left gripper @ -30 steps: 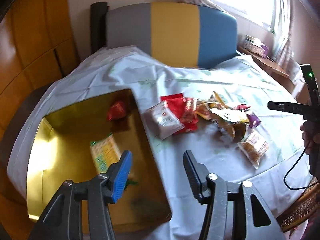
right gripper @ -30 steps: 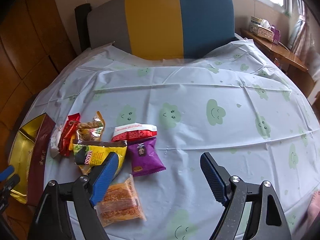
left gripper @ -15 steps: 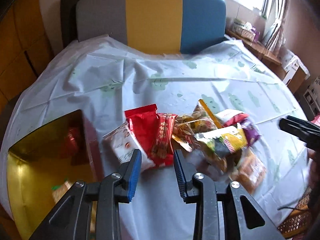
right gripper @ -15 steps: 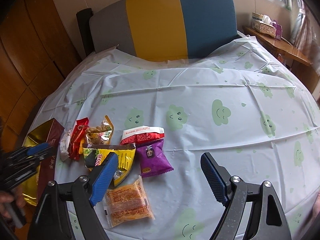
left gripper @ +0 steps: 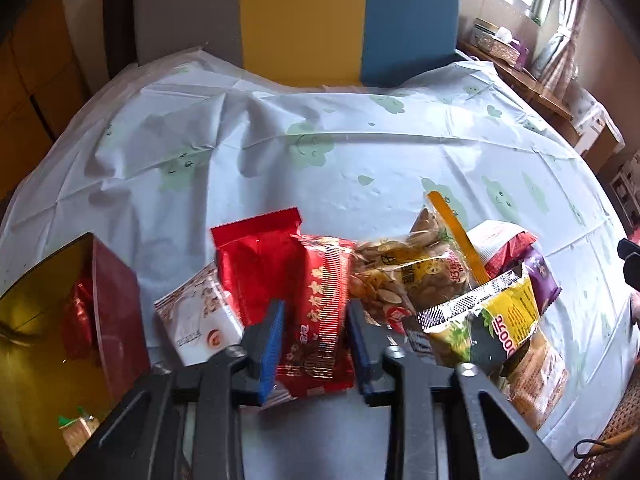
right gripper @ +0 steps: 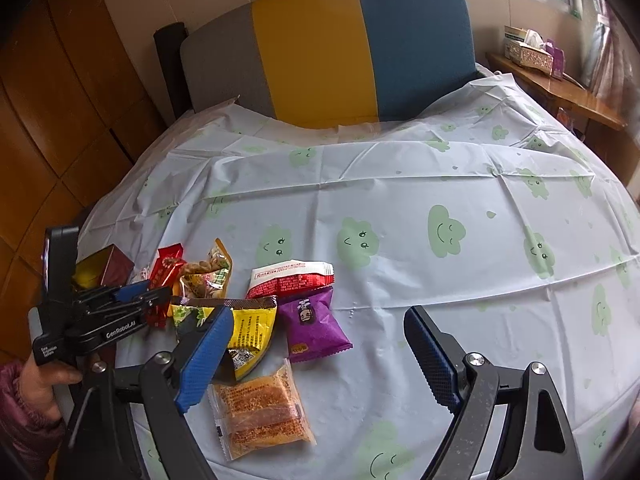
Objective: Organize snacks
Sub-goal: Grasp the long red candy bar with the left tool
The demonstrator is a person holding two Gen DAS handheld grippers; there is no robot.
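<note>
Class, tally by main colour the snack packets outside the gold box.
Red packets: 2
White packet: 1
White-and-red packet: 1
Clear seed bag: 1
Yellow-and-black packet: 1
Purple packet: 1
Orange cake packet: 1
Total: 8

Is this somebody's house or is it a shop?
Most likely a home, perhaps a dining corner. A table under a smiley-cloud tablecloth holds loose snack packets, a padded chair stands behind it, and a tissue box sits on a wooden shelf by the curtained window.
</note>
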